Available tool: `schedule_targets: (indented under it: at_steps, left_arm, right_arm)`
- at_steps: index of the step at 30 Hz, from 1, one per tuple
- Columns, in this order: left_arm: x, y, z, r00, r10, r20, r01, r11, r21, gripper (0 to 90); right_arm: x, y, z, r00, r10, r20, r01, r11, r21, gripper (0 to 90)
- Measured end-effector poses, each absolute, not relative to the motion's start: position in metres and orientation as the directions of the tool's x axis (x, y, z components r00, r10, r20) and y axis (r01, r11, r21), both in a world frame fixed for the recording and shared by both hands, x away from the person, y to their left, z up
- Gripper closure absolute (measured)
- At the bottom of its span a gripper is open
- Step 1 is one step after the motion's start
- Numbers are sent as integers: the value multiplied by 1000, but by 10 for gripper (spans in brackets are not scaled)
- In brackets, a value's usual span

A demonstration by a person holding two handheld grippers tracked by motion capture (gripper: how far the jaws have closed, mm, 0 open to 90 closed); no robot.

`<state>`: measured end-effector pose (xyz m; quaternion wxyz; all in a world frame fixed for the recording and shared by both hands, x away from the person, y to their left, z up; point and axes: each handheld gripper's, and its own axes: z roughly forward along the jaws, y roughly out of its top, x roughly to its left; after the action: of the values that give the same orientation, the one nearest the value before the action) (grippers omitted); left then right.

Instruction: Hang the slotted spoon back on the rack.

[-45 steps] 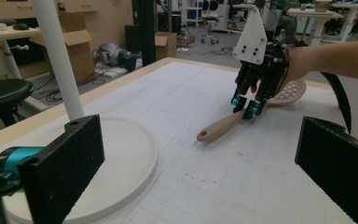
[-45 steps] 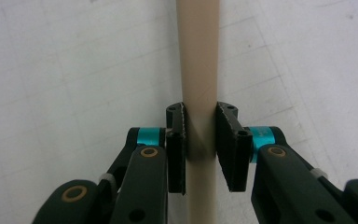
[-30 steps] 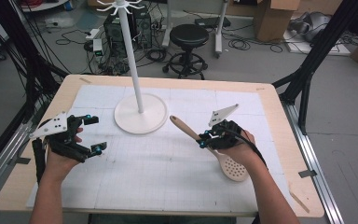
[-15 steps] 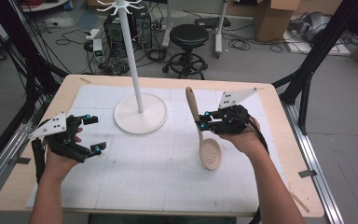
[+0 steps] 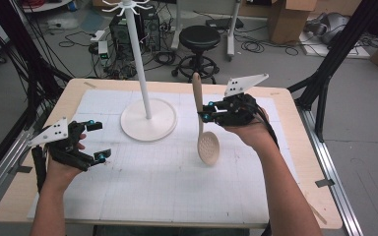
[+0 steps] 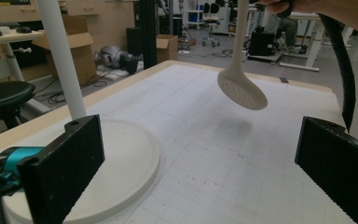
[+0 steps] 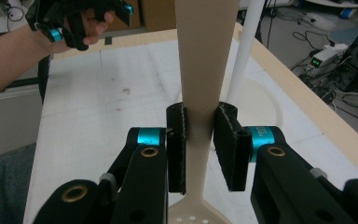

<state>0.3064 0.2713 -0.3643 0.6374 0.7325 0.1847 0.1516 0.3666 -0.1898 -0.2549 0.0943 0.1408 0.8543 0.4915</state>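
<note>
A beige slotted spoon (image 5: 199, 113) hangs upright above the white mat, bowl (image 5: 208, 148) down and handle tip up. My right gripper (image 5: 202, 116) is shut on its handle, and in the right gripper view the pads (image 7: 177, 140) press the spoon handle (image 7: 204, 70) from both sides. The left gripper view catches the spoon's perforated bowl (image 6: 242, 91) in the air. A white hanger stand (image 5: 139, 64) with a round base (image 5: 148, 119) rises left of the spoon. My left gripper (image 5: 96, 140) rests open near the mat's left edge, nothing between its jaws.
A white gridded mat (image 5: 152, 172) covers the wooden table (image 5: 302, 162). Black frame legs (image 5: 334, 54) flank the table at both sides. Behind it stand a black stool (image 5: 201, 39), cables and cardboard boxes (image 5: 290, 19) on the floor.
My right gripper has lifted the spoon off the mat and swung it from lying slanted to hanging upright, bowl down. The left gripper has stayed put.
</note>
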Motion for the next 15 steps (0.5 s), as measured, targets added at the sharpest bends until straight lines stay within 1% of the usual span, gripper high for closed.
schedule_targets:
  at_steps: [15]
  left_arm:
    - [306, 271, -364, 888, 459, -12, 75, -118, 990, 18]
  right_arm:
    - [394, -174, -224, -953, 301, -31, 128, 496, 859, 752]
